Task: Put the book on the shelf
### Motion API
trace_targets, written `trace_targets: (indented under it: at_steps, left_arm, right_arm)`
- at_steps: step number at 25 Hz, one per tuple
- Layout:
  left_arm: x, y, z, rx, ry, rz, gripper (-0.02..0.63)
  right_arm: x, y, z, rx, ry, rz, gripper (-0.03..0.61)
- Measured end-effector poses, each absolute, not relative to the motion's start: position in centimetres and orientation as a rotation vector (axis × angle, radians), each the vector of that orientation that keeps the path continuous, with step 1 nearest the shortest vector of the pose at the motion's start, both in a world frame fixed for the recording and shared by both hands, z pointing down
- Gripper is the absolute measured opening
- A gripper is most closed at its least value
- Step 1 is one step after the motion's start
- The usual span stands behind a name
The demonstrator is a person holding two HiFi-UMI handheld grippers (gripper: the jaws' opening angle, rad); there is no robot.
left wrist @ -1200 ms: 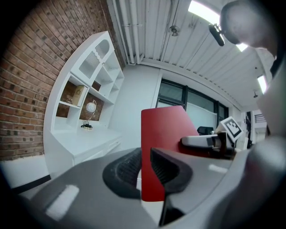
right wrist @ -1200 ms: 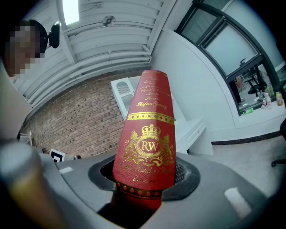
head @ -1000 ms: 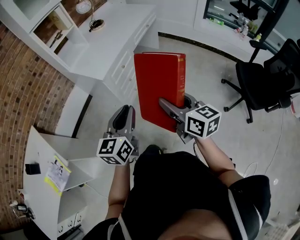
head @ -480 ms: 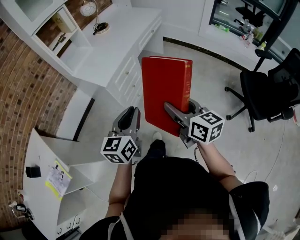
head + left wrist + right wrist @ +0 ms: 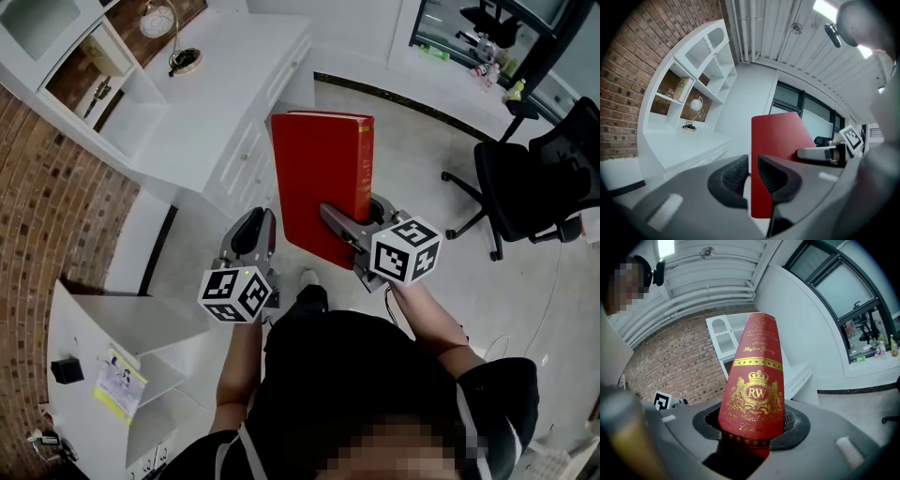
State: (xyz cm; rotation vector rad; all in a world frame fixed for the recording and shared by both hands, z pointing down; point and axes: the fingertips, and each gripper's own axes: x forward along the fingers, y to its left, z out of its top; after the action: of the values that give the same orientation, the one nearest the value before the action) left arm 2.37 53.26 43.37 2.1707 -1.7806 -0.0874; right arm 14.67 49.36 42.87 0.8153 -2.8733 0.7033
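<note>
A red book is held upright by its near lower end in the right gripper, whose jaws are spread wide and pressed on the two covers. In the right gripper view the spine is seen between the jaws, facing the camera, with a gold crest and the letters RW stamped on it. The book is carried in the air above the floor, just right of the white desk and not yet on the shelf.

The left gripper is held left of the book and apart from it. Its jaws are set to a narrow gap, and nothing is gripped between them; only the book's cover is seen beyond them in the left gripper view.

The shelf is fixed above the desk at the far left, against a brick wall. An open compartment with small items is seen in it. A lamp is stood on the desk top. A black chair is placed at the far right, well apart from the book
</note>
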Motion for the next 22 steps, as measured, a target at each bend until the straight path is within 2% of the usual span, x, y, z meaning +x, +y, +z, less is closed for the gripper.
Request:
trace_targets:
  at_steps: [22]
  left_arm:
    - [-4.0, 42.2, 44.6, 2.225, -1.63, -0.039, 0.054]
  right_arm:
    - [7.2, 38.5, 43.1, 0.877, -2.808, 0.676, 0.229]
